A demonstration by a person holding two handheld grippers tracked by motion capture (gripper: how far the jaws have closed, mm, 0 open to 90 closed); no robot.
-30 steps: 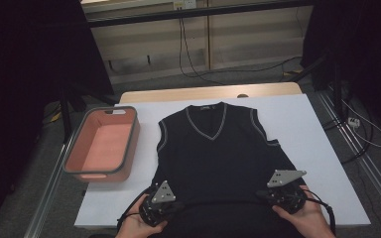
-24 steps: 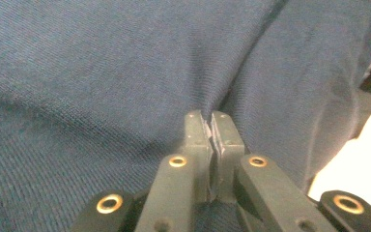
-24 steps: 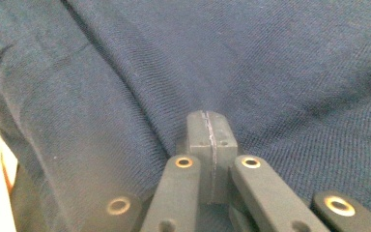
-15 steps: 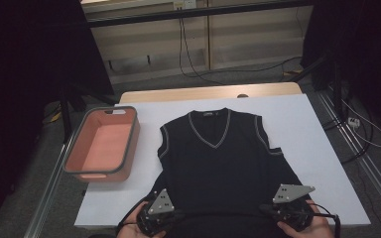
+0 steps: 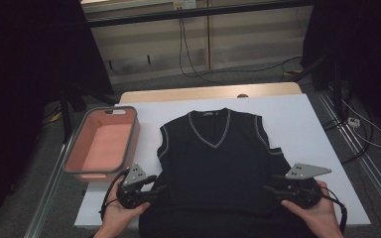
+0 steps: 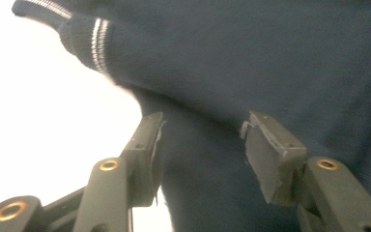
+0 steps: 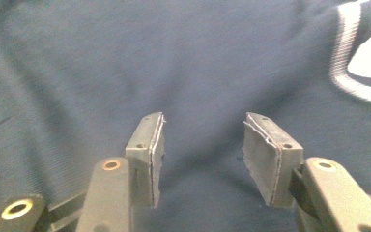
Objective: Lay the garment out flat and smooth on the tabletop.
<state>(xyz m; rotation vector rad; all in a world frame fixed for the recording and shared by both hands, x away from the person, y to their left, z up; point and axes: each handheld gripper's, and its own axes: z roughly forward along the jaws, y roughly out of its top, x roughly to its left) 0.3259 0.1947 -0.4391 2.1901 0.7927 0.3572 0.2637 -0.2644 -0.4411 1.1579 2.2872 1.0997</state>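
At the counter's near edge, the left claw (image 5: pixel 155 190) and right claw (image 5: pixel 269 189) stand spread, their jaws just opened, dark knit showing in each gap but pinched by neither. The gripper views show ribbed fabric and striped armhole trim; the high view shows the vest (image 5: pixel 213 163) flat on the white counter (image 5: pixel 302 124), between both claws, beside a pink bin (image 5: pixel 74 153).

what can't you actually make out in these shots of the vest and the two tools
- Vest hem: high view, cut off by the bottom edge and lost in the dim light.
- Neck label: high view, too small to read.
- Bin near inside wall: high view, hidden by its own rim.
- Cloth under the left tool and right tool: both gripper views, blurred, so contact is unclear.
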